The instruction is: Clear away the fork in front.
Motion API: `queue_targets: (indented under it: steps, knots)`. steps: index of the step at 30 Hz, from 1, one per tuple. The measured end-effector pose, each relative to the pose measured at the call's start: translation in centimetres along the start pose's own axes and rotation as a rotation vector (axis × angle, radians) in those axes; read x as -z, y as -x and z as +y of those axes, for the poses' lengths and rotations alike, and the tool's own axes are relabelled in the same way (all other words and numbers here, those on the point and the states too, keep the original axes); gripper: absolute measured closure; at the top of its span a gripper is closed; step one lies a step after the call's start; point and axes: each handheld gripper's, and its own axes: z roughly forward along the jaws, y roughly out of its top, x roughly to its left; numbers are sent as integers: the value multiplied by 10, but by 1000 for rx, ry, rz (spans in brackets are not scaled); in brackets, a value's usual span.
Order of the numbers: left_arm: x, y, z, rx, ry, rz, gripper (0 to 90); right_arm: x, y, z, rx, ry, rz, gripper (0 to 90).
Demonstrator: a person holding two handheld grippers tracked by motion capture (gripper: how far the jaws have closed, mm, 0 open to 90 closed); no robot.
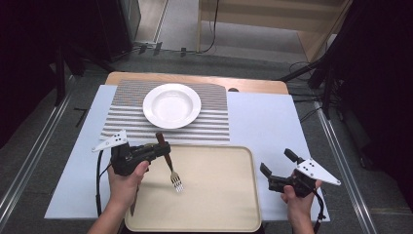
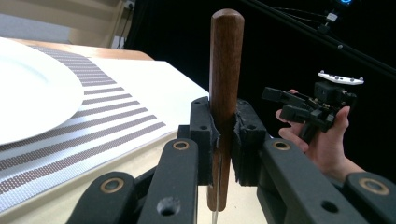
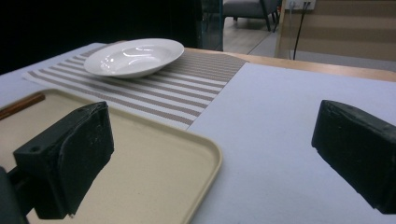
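A fork with a brown wooden handle [image 1: 160,142] and metal tines [image 1: 177,185] hangs slanted over the beige tray [image 1: 219,195]. My left gripper [image 1: 163,148] is shut on the handle, tines low toward the tray. In the left gripper view the handle [image 2: 226,65] stands upright between the closed jaws of my left gripper [image 2: 224,126]. My right gripper [image 1: 277,163] is held just right of the tray, open and empty. In the right gripper view my right gripper [image 3: 215,133] has its jaws wide apart, over the tray's corner [image 3: 205,154] and the table cover.
A white plate [image 1: 171,105] sits on a striped placemat [image 1: 214,122] beyond the tray, on a pale blue table cover [image 1: 265,122]. From the left gripper I see the plate [image 2: 28,93] at left and the right gripper [image 2: 292,105] at right. Dark stands and cables flank the table.
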Motion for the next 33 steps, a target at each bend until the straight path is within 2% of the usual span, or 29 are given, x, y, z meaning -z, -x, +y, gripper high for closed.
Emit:
queue_targets:
  steps: [9,13,21,25,27,33]
  knots:
    - [8,-1,0,19,-19,-21,795,16,21,-10,-25,17,-49,0]
    - [12,-5,-3,41,-30,-29,795,22,26,-16,-13,6,-69,0]
    - [23,-8,-7,82,-55,-56,795,33,33,-22,-32,10,-84,0]
    - [26,-13,-12,113,-77,-68,795,33,37,-25,-23,12,-98,0]
    - [27,-16,-15,131,-89,-83,795,31,39,-27,-34,3,-98,0]
    - [24,-23,-19,172,-118,-113,795,31,42,-28,-38,3,-105,0]
